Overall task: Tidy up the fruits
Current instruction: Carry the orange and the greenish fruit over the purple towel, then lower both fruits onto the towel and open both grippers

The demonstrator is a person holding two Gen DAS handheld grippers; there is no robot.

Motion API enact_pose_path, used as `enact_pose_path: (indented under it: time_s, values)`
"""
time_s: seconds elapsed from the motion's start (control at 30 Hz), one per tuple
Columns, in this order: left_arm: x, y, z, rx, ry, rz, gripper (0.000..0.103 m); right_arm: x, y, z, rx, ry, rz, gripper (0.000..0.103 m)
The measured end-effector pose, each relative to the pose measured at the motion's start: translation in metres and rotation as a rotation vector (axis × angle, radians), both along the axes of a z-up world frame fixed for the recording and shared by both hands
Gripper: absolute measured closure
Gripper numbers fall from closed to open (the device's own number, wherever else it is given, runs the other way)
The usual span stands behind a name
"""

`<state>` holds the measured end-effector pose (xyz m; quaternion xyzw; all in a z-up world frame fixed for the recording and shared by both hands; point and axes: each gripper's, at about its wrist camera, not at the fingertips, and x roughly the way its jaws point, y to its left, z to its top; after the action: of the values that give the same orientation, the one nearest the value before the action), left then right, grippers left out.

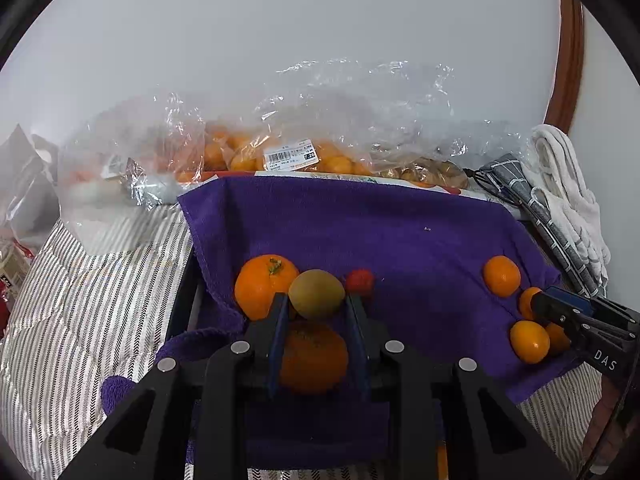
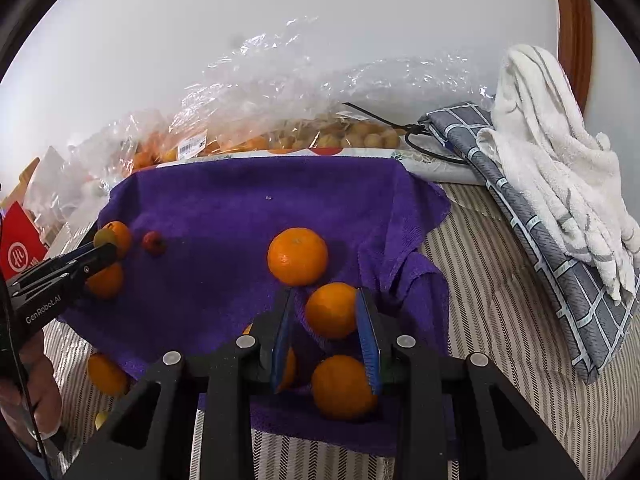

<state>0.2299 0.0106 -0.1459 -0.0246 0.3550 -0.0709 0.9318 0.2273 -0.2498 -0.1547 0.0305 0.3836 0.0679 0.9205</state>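
Note:
A purple towel point(image 1: 360, 232) lies spread on a striped bed. My left gripper point(image 1: 317, 300) is shut on a green-brown kiwi point(image 1: 316, 293), held above an orange point(image 1: 314, 356), beside a bigger orange point(image 1: 262, 286) and a small red fruit point(image 1: 359, 281). My right gripper point(image 2: 326, 300) is shut on a small orange point(image 2: 331, 310) above the towel point(image 2: 260, 208). Another orange point(image 2: 297, 256) lies just ahead of it and one point(image 2: 342, 386) lies under it. The right gripper also shows in the left wrist view point(image 1: 538, 304) among several small oranges point(image 1: 501, 275).
Clear plastic bags of oranges point(image 1: 280, 156) and brown fruits point(image 2: 352, 136) lie at the back against the white wall. A grey checked cloth point(image 2: 552, 248) and white towel point(image 2: 552, 152) lie at the right. A red package point(image 2: 20, 248) sits at the left. An orange point(image 2: 106, 374) lies off the towel.

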Motion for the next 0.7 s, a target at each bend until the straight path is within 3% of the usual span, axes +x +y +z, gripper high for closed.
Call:
enact_pose_path:
  time_s: [0.2,0.47,0.7]
  values:
    - [0.0001,-0.0004,-0.0004,0.005,-0.001,0.001,0.076,0.0013,0.0005,0.0001,-0.012,-0.001,-0.001,0.071]
    - [0.0005,-0.0005,-0.001,0.01,-0.001,0.002,0.076,0.0026,0.0013,-0.0005,-0.01,0.011,0.003,0.06]
    - [0.0008,-0.0007,-0.002,0.018,-0.002,0.003,0.076,0.0039,0.0,-0.0005,-0.008,0.013,-0.001,0.057]
